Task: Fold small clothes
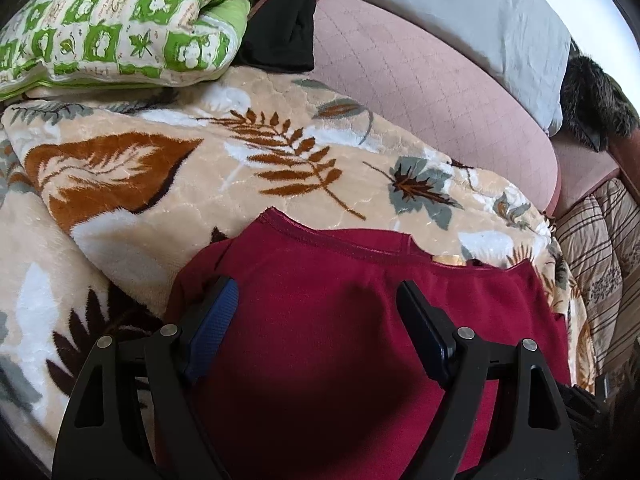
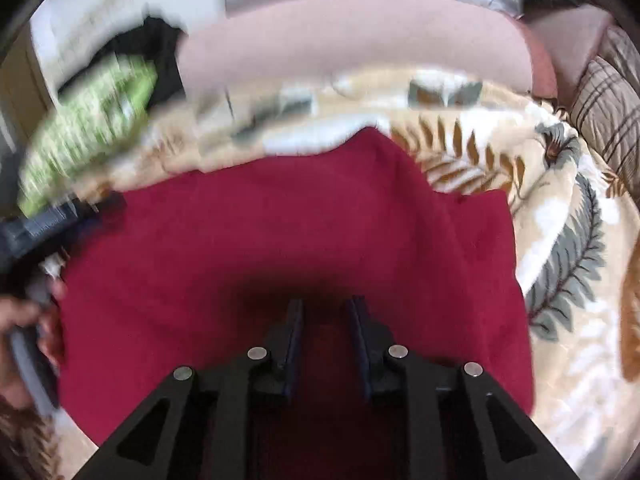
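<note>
A dark red fleece garment (image 1: 340,320) lies spread on a beige leaf-patterned blanket (image 1: 168,184). Its ribbed hem runs along the far edge. My left gripper (image 1: 318,292) is open, its fingers wide apart just above the red cloth, holding nothing. In the right wrist view the same red garment (image 2: 280,232) fills the middle. My right gripper (image 2: 325,306) hovers over it with its fingers a narrow gap apart and nothing seen between them. The left gripper (image 2: 44,224) shows blurred at the garment's left edge.
A green and white patterned pillow (image 1: 116,24) lies at the far left with a black cloth (image 1: 284,28) beside it. A pink quilted cushion (image 1: 420,80) and a grey pillow (image 1: 480,16) lie behind. A striped cover (image 1: 600,248) is at the right.
</note>
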The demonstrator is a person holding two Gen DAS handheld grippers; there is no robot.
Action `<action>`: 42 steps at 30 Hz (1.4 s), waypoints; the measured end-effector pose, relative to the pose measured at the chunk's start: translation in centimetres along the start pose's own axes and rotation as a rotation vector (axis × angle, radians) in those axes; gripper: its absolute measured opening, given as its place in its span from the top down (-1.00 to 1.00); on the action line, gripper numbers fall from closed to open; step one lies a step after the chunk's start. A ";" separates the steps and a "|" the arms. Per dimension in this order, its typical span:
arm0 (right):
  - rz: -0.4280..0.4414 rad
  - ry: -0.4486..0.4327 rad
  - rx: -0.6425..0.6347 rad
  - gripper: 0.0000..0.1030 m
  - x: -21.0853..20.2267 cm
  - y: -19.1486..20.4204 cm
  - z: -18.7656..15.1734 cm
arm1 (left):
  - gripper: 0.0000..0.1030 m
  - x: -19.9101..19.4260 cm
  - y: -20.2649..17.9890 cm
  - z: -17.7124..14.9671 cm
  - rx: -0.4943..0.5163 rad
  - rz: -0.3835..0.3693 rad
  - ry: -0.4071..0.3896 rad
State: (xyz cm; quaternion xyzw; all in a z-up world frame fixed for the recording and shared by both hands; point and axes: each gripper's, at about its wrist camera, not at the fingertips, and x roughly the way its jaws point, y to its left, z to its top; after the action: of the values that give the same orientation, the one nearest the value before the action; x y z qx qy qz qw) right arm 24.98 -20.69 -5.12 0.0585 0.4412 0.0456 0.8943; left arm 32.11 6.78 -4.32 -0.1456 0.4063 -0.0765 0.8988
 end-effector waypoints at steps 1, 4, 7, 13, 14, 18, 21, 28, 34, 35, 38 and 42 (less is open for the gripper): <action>-0.005 0.011 -0.004 0.57 -0.4 0.2 0.4 | -0.58 -0.5 -0.2 0.1 -0.006 0.006 0.005; 0.009 -0.032 0.060 0.57 -3.6 -0.3 0.5 | -0.58 -2.9 -0.9 0.0 -0.028 -0.010 0.015; 0.037 -0.089 0.116 0.57 -7.7 -0.9 -1.0 | -0.59 -6.6 -1.9 -2.0 -0.029 -0.001 0.028; -0.021 -0.076 0.099 0.57 -13.1 -1.4 -8.2 | -0.59 -13.5 -5.0 -9.7 0.129 0.126 0.042; -0.024 -0.050 0.105 0.57 -13.6 -1.5 -9.2 | -0.59 -14.2 -5.4 -10.8 0.161 0.161 0.040; -0.037 -0.050 0.051 0.57 -16.1 -0.6 -12.3 | -0.59 -17.4 -5.4 -16.2 0.230 0.276 0.025; -0.073 -0.041 -0.029 0.57 -16.7 0.8 -13.9 | -0.59 -18.5 -4.9 -18.6 0.225 0.289 0.053; -0.164 -0.029 -0.140 0.57 -16.5 2.7 -15.3 | -0.59 -20.3 -5.1 -20.0 0.267 0.296 0.026; -0.195 -0.014 -0.160 0.57 -16.2 2.9 -15.7 | -0.59 -19.6 -5.0 -20.2 0.265 0.292 0.045; -0.196 -0.010 -0.157 0.57 -16.0 2.8 -15.7 | -0.59 -19.4 -5.0 -20.2 0.264 0.291 0.048; -0.202 0.005 -0.146 0.57 -15.4 2.7 -15.6 | -0.59 -18.8 -4.8 -20.2 0.259 0.290 0.062; -0.203 0.036 -0.135 0.57 -14.1 2.9 -15.6 | -0.59 -17.8 -4.4 -20.1 0.240 0.279 0.090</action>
State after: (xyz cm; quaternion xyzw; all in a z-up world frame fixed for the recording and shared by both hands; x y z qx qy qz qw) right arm 3.94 -18.68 -3.02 -0.0478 0.4568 -0.0145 0.8882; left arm 5.21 3.12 -2.85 0.0239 0.4503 -0.0053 0.8925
